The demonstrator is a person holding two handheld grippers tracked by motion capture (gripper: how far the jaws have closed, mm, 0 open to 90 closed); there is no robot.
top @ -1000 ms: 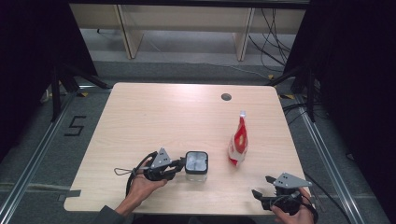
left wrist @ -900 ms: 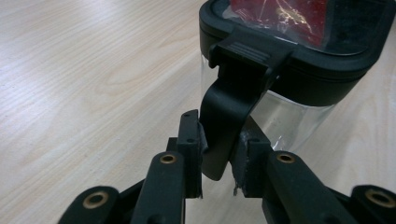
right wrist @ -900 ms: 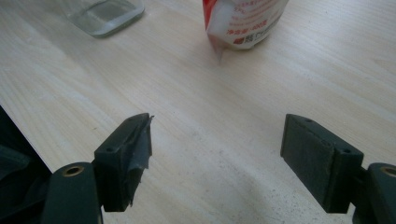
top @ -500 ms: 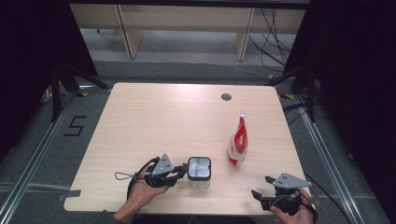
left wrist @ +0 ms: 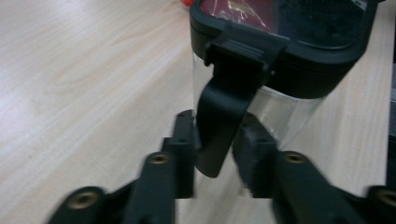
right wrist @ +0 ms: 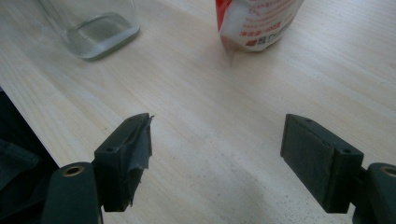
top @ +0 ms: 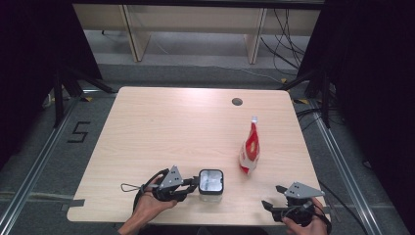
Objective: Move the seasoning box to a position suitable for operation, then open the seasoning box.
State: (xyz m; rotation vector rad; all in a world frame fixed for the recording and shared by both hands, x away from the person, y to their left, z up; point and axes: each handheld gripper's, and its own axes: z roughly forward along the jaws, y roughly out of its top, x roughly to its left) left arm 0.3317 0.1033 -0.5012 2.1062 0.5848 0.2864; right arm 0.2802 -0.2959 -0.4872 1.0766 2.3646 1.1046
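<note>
High view looks down on a pale wooden bench (top: 176, 132) with rounded corners and a small round hole (top: 237, 102) near its far edge; grey floor surrounds it, with metal rails at both sides, a taped number five at the left, wooden furniture legs and loose cables beyond the far edge, and dark curtains to either side.

Near the front edge stands a clear square container (top: 211, 182) with a black lid; just beside it, on its left, the left gripper (top: 192, 185) lies low over the bench in the person's left hand, its cable looping away to the left; a red and white pouch (top: 249, 149) stands upright to the right of the container, well apart from it; nothing lies between the two.

Left gripper view shows what the high view cannot: a black latch tab (left wrist: 224, 107) hangs down from the lid (left wrist: 285, 46), and it sits between the fingers (left wrist: 184, 154), which have just been opening; whether the pads touch the tab I cannot tell.

Right gripper (top: 274, 197) rests at the front right corner, its fingers (right wrist: 128, 158) released and spread wide over bare wood; right gripper view also shows the container's glassy base (right wrist: 95, 23) and the pouch's printed bottom (right wrist: 257, 23) farther off.
</note>
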